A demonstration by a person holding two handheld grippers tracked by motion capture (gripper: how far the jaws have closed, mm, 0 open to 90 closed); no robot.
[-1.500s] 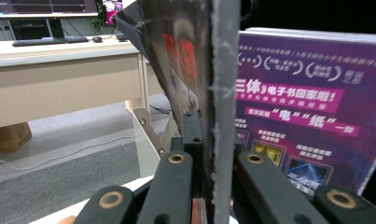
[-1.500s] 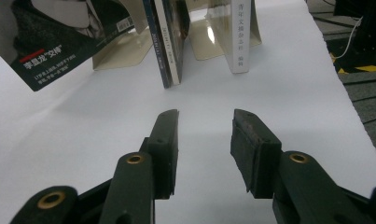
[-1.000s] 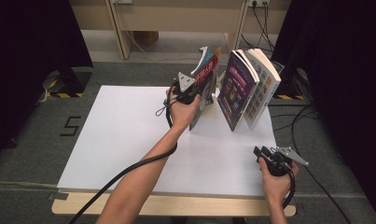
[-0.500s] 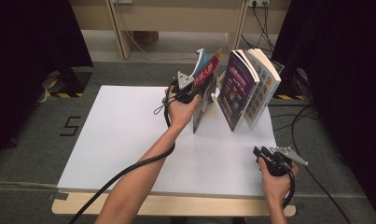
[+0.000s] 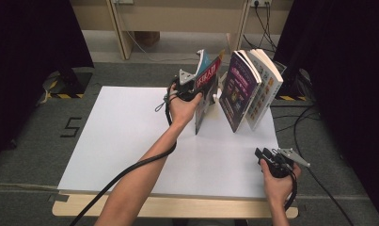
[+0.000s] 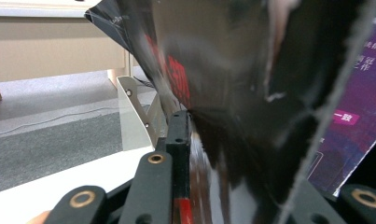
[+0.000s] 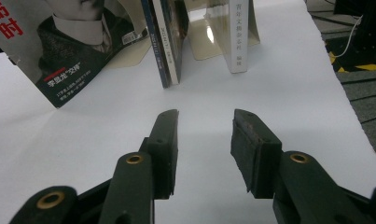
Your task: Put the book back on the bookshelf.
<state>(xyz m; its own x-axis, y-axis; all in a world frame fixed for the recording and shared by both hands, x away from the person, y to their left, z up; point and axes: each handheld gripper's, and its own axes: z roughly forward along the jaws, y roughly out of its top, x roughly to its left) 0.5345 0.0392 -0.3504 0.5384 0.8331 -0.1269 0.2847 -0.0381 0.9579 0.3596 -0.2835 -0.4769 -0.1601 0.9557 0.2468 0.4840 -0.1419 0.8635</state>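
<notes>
Left gripper (image 5: 196, 89) jaws just opening, magazine (image 5: 207, 89) between; thin, floppy, glossy, grip near spine. Right gripper (image 5: 272, 157) jaws apart, empty.

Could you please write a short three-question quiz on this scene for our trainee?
1. True or false: the right gripper holds a book.
2. What stands between the jaws of the left gripper? A) a magazine B) a cup C) a towel
3. What does the lower edge of the magazine stand on?

Key
1. False: its jaws are open with nothing between them.
2. A. The jaws have just been opening, and the magazine is between them.
3. The white table.
</notes>
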